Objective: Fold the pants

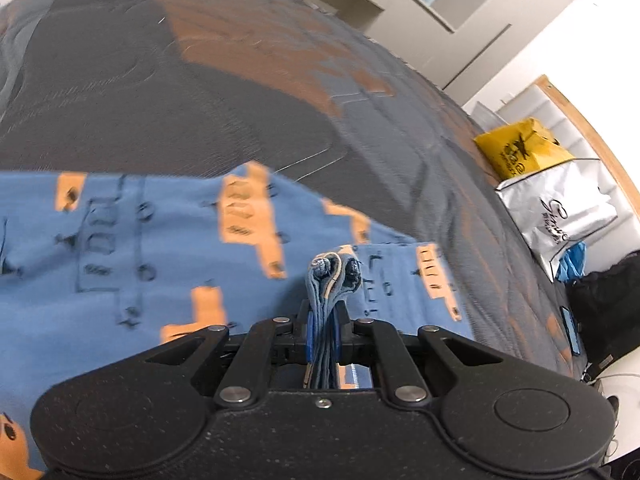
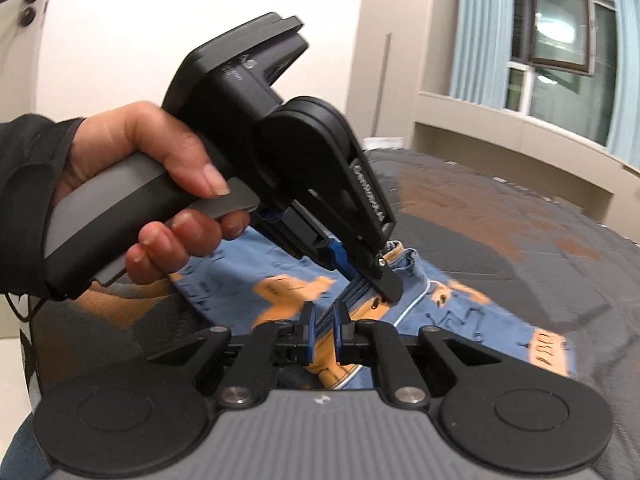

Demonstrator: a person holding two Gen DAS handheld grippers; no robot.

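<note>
Both tools, left tool [image 1: 323, 330] and right tool [image 2: 323, 334], pinch the pants [image 1: 120, 240] hem over the bed [image 1: 160, 100]. Your bunched layers could slip, skewing the fold.

The left wrist camera sits low behind the left gripper [image 1: 323, 320], close over the blue pants [image 1: 120, 248], facing across the bed [image 1: 180, 100] to shelves on the far wall and bags at far right. The right wrist camera looks past the right gripper [image 2: 324, 330] from the near bed edge toward a far window [image 2: 560, 24]. Both views share the pants, bed and left gripper.
</note>
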